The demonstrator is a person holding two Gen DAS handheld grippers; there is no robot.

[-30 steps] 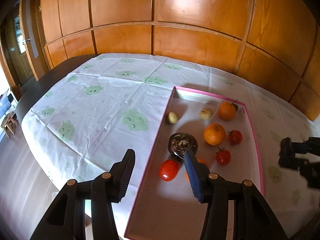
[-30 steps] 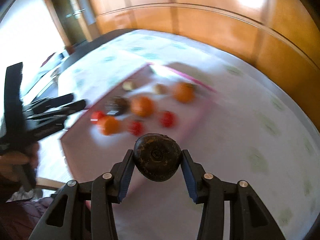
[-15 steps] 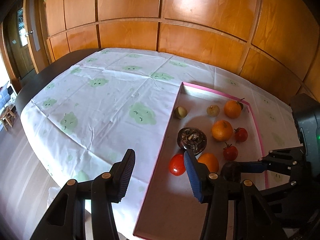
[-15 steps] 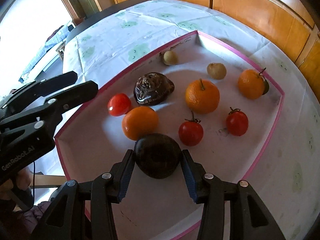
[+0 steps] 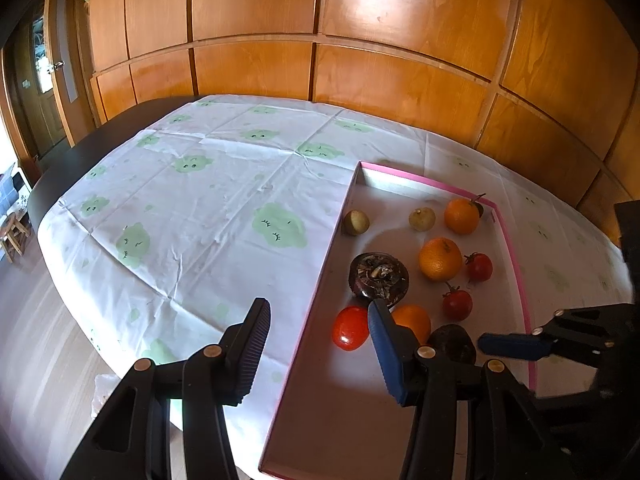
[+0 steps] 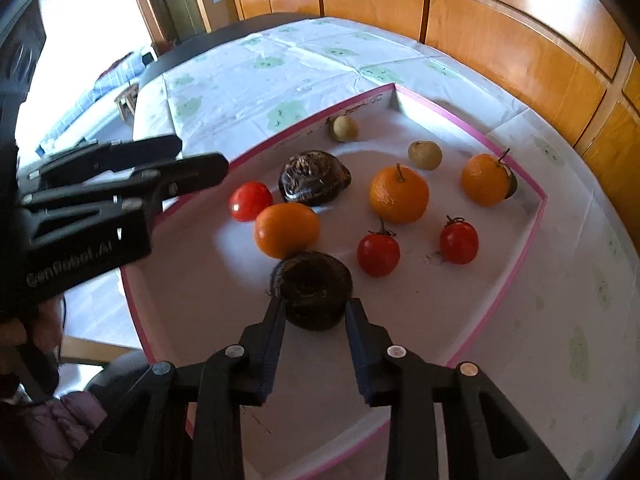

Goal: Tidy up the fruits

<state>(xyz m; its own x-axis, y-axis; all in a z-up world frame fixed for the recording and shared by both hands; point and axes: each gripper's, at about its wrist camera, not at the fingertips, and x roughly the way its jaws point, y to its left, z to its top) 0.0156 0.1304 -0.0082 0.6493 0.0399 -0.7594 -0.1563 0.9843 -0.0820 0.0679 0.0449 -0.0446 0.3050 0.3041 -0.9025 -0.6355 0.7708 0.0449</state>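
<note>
Right gripper (image 6: 315, 312): black plastic frame, ribbed blue pads; its fingertips flank a dark brown, rough-skinned, flattened round fruit (image 6: 312, 289) that sits on the floor of the tray (image 6: 532, 224). Whether the pads press the fruit or have just parted from it cannot be told. The fruit's flat face, with a central dimple, is turned toward the gripper; its broad axis runs across the fingers. Touching its far side lies a smooth orange (image 6: 286, 230); beyond that, a second dark wrinkled fruit (image 6: 315, 177). Ahead to the right lie glossy red tomatoes (image 6: 378, 254) with stems. The tray is shallow, white, rectangular, pink-rimmed. Left gripper (image 5: 318, 326): jaws spread wide and empty, straddling the tray's near-left rim above the green-patterned cloth (image 5: 200, 208).
</note>
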